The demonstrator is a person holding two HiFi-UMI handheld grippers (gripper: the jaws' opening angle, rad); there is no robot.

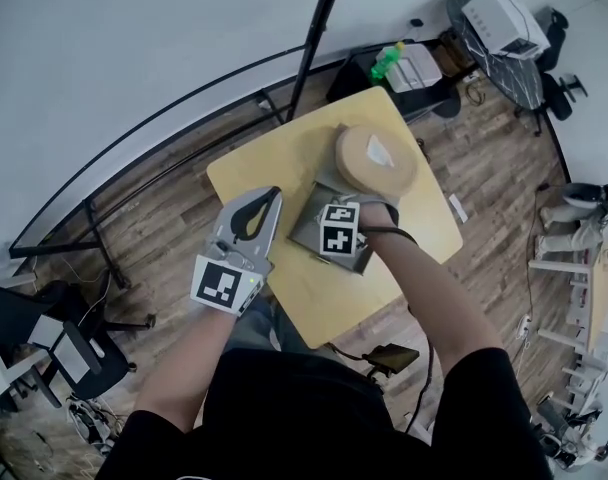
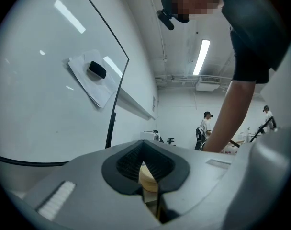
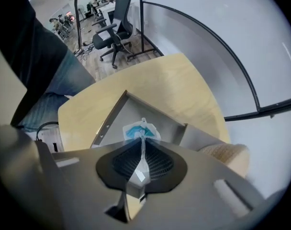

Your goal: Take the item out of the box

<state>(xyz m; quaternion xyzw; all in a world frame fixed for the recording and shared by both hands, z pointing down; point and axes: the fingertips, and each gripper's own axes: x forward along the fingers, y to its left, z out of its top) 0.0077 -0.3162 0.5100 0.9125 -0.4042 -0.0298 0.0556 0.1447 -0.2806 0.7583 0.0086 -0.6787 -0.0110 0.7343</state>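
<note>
The right claw (image 3: 143, 143) points down over the open grey box (image 3: 170, 124) on the wooden worktop (image 3: 174, 80). It is pinched tight on a small clear packet (image 3: 138, 130), whose teal-printed end shows over the box floor. The left claw (image 2: 146, 152) is closed and empty, left of the box. A round tan disc (image 1: 376, 158) sits at the box's far side
</note>
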